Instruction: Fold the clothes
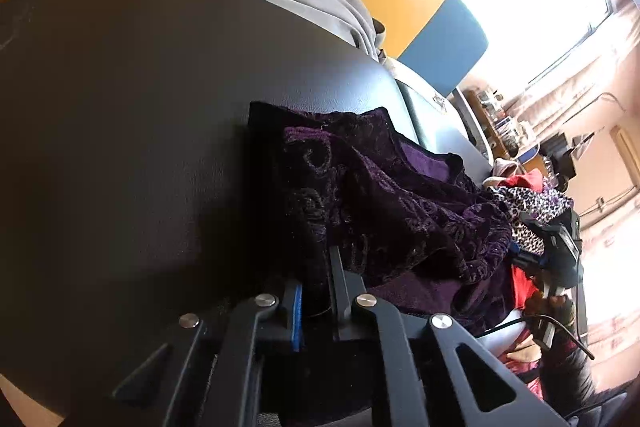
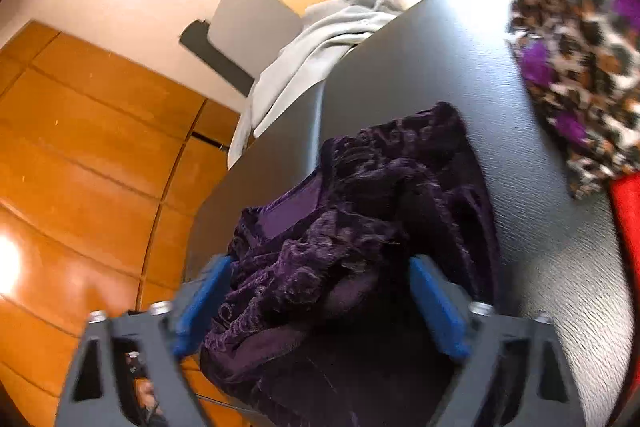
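A dark purple velvet garment [image 1: 384,203] lies bunched on the black table [image 1: 120,107], near its edge. At the bottom of the left wrist view, my left gripper [image 1: 316,275] is shut on a dark fold of this garment at its near left side. In the right wrist view the same garment [image 2: 360,211] fills the gap between my right gripper's [image 2: 320,261] blue pads [image 2: 436,307]. These pads stand wide apart on either side of the heap, so that gripper is open. Part of the cloth hangs over the table edge.
A leopard-print cloth [image 2: 572,59] and a red cloth [image 2: 628,211] lie on the table [image 2: 420,59] beyond the garment. A grey garment [image 2: 320,43] is draped at the far edge. Wooden floor [image 2: 80,147] lies below the edge. A person's hand [image 1: 554,303] shows at the right.
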### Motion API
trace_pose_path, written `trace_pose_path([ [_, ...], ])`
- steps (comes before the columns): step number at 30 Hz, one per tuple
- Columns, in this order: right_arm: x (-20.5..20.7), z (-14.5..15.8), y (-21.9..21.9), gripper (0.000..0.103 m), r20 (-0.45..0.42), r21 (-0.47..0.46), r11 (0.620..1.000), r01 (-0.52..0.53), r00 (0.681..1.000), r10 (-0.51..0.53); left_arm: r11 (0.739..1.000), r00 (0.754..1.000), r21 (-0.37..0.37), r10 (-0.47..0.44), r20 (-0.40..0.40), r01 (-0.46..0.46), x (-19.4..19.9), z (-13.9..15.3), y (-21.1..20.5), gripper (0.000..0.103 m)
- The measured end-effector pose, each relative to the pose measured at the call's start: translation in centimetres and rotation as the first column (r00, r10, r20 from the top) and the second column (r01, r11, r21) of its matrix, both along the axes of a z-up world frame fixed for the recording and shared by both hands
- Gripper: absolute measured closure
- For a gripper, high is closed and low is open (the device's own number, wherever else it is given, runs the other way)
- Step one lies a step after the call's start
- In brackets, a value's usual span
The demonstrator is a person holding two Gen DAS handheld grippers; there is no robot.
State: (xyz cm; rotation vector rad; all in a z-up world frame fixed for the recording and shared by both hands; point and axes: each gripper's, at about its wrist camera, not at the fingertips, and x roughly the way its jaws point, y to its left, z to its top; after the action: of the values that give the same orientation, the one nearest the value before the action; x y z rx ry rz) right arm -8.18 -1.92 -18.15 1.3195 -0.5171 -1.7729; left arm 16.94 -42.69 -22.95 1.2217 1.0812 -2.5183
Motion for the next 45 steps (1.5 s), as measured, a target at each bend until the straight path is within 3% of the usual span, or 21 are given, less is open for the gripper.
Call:
trace_pose_path([
  [2,-0.3,-0.7,-0.7,0.043,0.011,0.038,0.999,-0.008,1.0,0.008,1.0,1.0,0.007,0.001,-0.024,-0.001,0.2,0.8,-0.3,0.096],
  [5,-0.8,-1.2,-0.5,0.069,0.011,0.061,0.998,0.011,1.0,-0.012,1.0,0.997,0.026,0.006,-0.075,-0.004,0.6,2.3,-0.8,0.097],
  [7,-0.8,-0.6,-0.1,0.092,0.005,0.017,1.0,0.012,1.0,-0.012,0.997,0.99,0.072,0.008,-0.14,0.002,0.8,3.3,-1.3,0.097],
  [8,-0.8,-0.3,0.1,0.093,0.003,-0.007,1.0,0.012,1.0,-0.012,0.994,0.984,0.106,0.007,-0.179,0.012,0.7,3.8,-1.6,0.097],
  [12,-1.2,1.9,-0.6,0.093,-0.039,-0.069,0.997,-0.014,0.999,0.011,0.979,0.962,0.201,0.025,-0.272,0.031,-1.0,4.6,-2.3,0.097],
  [16,-2.6,3.2,-1.2,0.093,-0.024,-0.156,0.988,0.01,1.0,-0.014,0.947,0.922,0.321,0.15,-0.358,-0.029,-2.8,4.7,-5.0,0.097],
  [18,-3.8,3.2,-1.7,0.093,0.007,-0.189,0.98,0.061,0.998,-0.061,0.923,0.908,0.374,0.232,-0.35,-0.092,-3.7,3.9,-7.0,0.097],
  [21,-5.6,2.7,-2.2,0.093,0.02,-0.157,0.981,0.111,0.994,-0.109,0.899,0.913,0.404,0.297,-0.28,-0.168,-5.5,2.1,-8.9,0.097],
  [25,-7.4,2.2,-2.2,0.093,0.004,-0.087,0.984,0.153,0.988,-0.153,0.873,0.929,0.451,0.305,-0.209,-0.185,-8.4,-0.3,-9.9,0.097],
  [29,-7.8,2.4,-2.2,0.087,-0.056,0.01,0.993,0.115,0.992,-0.114,0.868,0.936,0.457,0.304,-0.178,-0.194,-9.7,-0.9,-9.5,0.082],
  [32,-6.2,3.4,-2.9,0.067,-0.169,0.112,0.994,-0.004,0.985,0.023,0.859,0.936,0.47,0.31,-0.165,-0.202,-9.4,-1.3,-9.7,0.081],
  [34,-5.1,3.6,-4.0,0.055,-0.231,0.2,0.977,-0.079,0.965,0.125,0.856,0.935,0.468,0.322,-0.147,-0.221,-9.3,-1.8,-9.8,0.081],
  [39,-3.9,2.8,-7.7,0.053,-0.335,0.433,0.886,-0.164,0.883,0.328,0.846,0.933,0.474,0.339,-0.124,-0.245,-7.1,-2.6,-10.0,0.081],
  [43,-3.0,1.5,-11.5,0.039,-0.33,0.569,0.774,-0.277,0.785,0.524,0.852,0.934,0.462,0.337,-0.121,-0.247,-6.2,-2.9,-10.3,0.081],
  [45,-3.1,0.7,-12.9,0.04,-0.316,0.609,0.737,-0.294,0.763,0.565,0.851,0.934,0.461,0.337,-0.116,-0.25,-6.0,-2.9,-10.2,0.081],
])
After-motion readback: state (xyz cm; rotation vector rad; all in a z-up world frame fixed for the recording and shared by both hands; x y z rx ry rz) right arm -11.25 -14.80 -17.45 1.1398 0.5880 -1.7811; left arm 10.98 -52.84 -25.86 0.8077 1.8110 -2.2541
